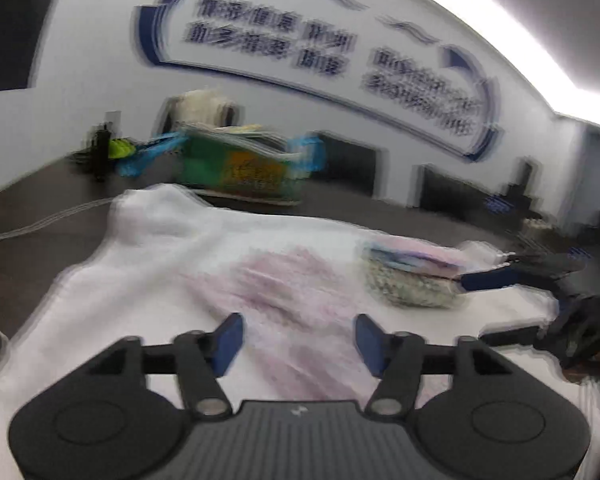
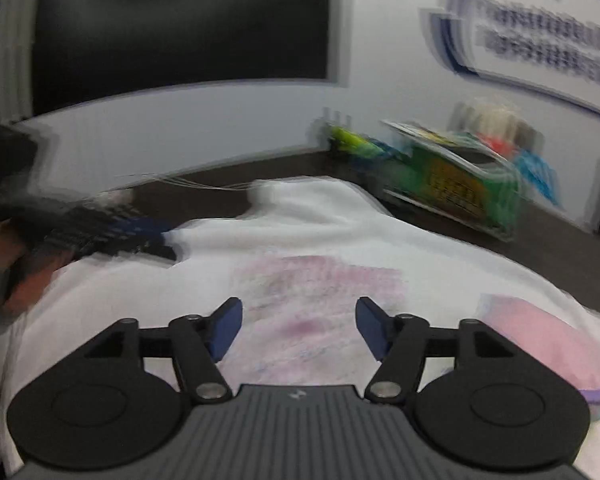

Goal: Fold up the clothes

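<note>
Jaws apart and empty on both the left gripper (image 1: 298, 344) and right gripper (image 2: 299, 328), hovering over the white garment (image 1: 148, 280) spread on the dark worktop (image 1: 40, 216): next, probably, pinch matching edges, lift evenly, fold without dragging.

An office: blue slogan lettering (image 1: 324, 52) on the wall, dark desk (image 1: 40, 208).

Both views smear with heavy motion blur; wall lettering (image 1: 324, 60) unreadable, a ceiling light strip (image 1: 512, 12) blows out white, fisheye bends the edges, only each camera's own gripper body stays sharp
</note>
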The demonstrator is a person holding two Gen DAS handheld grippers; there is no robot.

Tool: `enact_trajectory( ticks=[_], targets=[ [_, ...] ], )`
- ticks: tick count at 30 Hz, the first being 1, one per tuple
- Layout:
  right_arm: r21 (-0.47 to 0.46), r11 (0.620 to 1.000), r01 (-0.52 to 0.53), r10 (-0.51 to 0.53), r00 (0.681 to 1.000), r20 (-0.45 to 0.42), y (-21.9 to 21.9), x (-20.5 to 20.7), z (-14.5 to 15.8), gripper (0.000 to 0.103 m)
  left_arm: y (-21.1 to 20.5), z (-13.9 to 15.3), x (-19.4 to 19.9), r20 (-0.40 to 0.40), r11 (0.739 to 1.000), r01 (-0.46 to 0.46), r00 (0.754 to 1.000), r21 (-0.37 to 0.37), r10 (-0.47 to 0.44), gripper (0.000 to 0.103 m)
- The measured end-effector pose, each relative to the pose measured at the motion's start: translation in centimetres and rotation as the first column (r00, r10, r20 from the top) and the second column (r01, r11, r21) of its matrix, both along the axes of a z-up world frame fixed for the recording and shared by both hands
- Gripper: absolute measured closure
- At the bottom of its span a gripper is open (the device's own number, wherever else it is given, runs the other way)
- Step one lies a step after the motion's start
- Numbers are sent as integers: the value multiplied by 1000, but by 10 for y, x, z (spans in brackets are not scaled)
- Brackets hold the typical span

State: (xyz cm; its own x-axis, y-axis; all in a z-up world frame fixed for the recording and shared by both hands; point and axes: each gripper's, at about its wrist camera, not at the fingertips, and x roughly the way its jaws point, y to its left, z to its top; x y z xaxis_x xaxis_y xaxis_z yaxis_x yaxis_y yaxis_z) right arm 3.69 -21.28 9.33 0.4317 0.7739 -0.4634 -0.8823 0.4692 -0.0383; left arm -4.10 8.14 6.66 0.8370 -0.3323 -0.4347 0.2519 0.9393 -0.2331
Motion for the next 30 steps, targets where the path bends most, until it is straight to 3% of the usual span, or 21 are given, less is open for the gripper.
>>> enact_trajectory(
  ticks=[1,3,5,9,12,15,16,19,21,23,26,30],
  targets=[
    [-11,997,-70,70,997,10,-13,-16,-9,21,-11,-6,-16,16,998,63,998,1,-63,27],
    [-90,993,-78,78,997,-6,-24,-32,-29,19,-33,-18,-48,47,982,187,981,7,-187,27],
    [-144,988,-52,49,999,-19,-30,-38,-46,19,-63,-33,-59,51,959,241,967,147,-251,27],
    [-149,988,-30,24,999,-39,-28,-35,-62,23,-94,-54,-52,31,929,169,981,330,-190,32],
    [-153,988,-20,12,998,-57,-18,-25,-68,40,-98,-61,-48,20,920,177,980,349,-196,42],
    [-165,986,-14,5,999,-52,-14,-27,-74,40,-102,-67,-45,-1,913,183,981,364,-196,43],
    [-172,985,-12,3,999,-51,-12,-28,-77,41,-102,-68,-44,-8,912,178,982,371,-189,49],
    [-176,984,-33,20,997,-76,-10,-32,-82,61,-97,-67,-37,-58,917,227,974,328,-221,81],
    [-174,984,-45,29,995,-93,-10,-36,-82,86,-92,-65,-36,-82,919,260,966,295,-246,90],
    [-170,983,-65,46,993,-110,-10,-41,-80,94,-82,-61,-34,-110,920,301,953,249,-282,102],
    [-178,979,-101,79,989,-127,-7,-56,-76,97,-63,-54,-36,-147,924,351,932,150,-331,103],
    [-174,972,-157,137,983,-121,-5,-95,-62,97,-37,-45,-69,-179,919,390,910,66,-373,103]
  ],
)
